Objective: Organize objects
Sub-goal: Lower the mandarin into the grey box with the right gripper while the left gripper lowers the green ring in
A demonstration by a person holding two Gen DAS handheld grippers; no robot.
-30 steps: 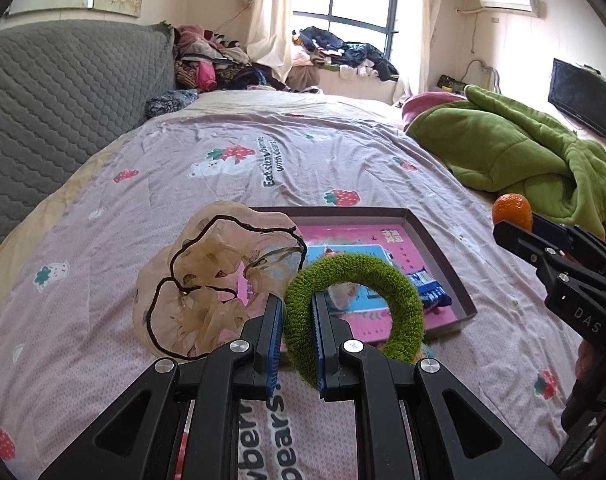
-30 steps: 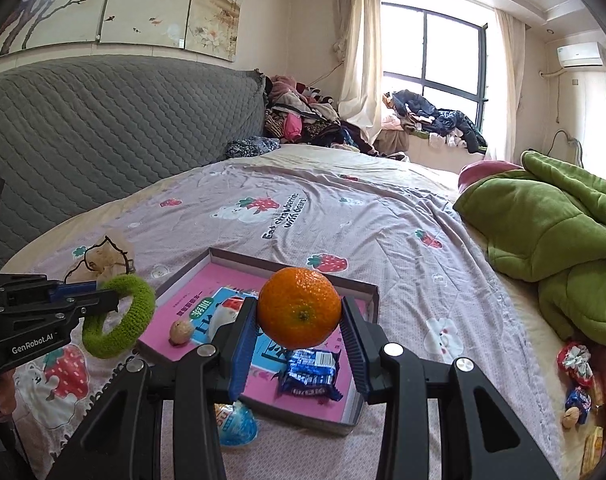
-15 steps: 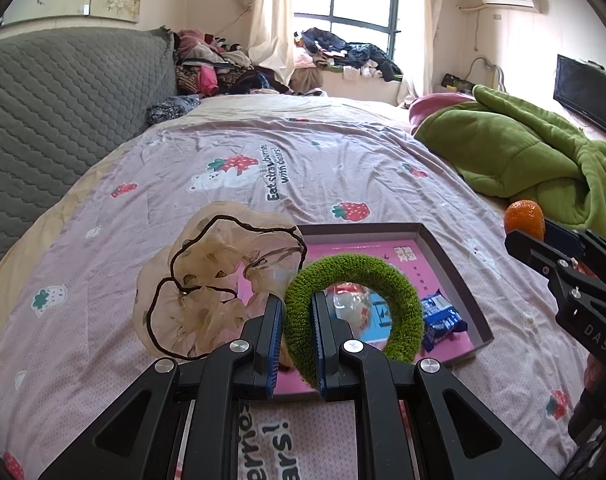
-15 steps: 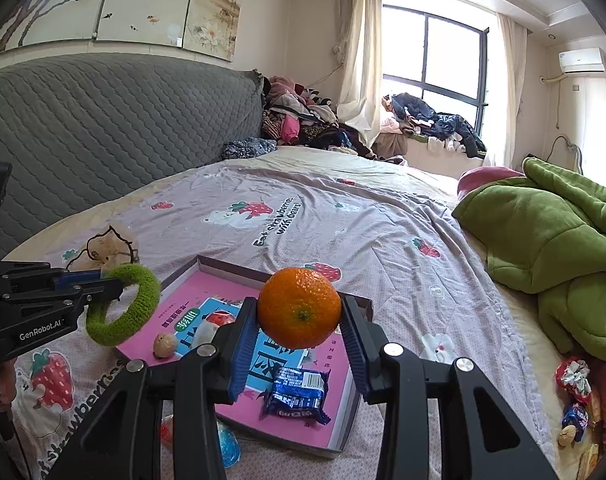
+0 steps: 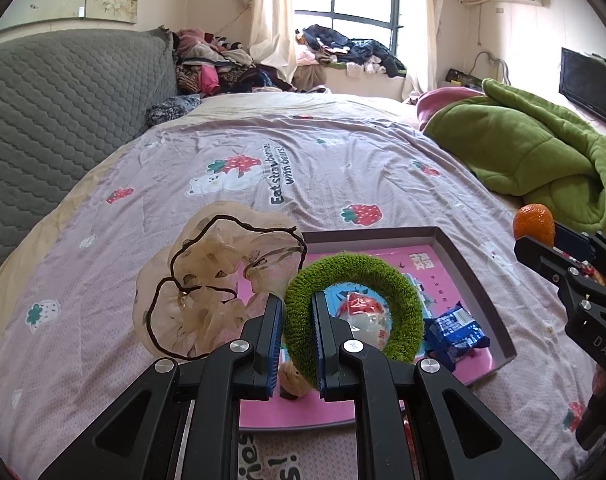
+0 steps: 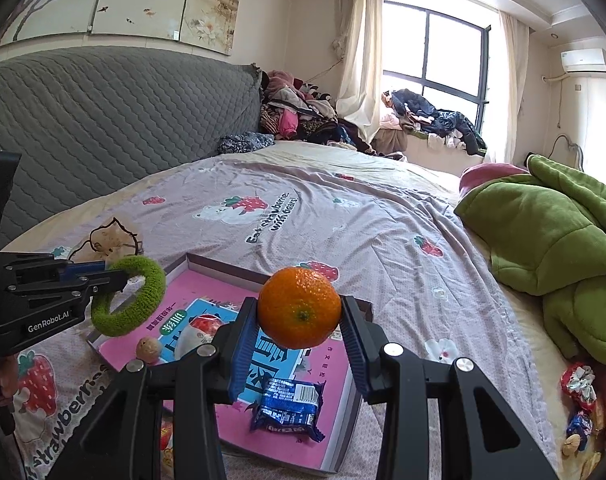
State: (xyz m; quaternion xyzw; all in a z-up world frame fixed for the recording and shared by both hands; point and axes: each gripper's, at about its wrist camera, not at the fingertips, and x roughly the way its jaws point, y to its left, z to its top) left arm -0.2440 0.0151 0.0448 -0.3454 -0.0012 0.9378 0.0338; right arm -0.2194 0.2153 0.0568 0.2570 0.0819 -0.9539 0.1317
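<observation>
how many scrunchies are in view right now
2. The green scrunchie is pinched in the left tongs above the tray; the beige scrunchie lies on the bedspread at the tray's left edge. Others may be hidden.

Left tool, right tool — black frames, blue ribbed pads, silver screws, white "GenRobot.AI" lettering.

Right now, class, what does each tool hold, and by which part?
The left tool pinches the green ring by its band; the right tool clamps the orange by its sides.
</observation>
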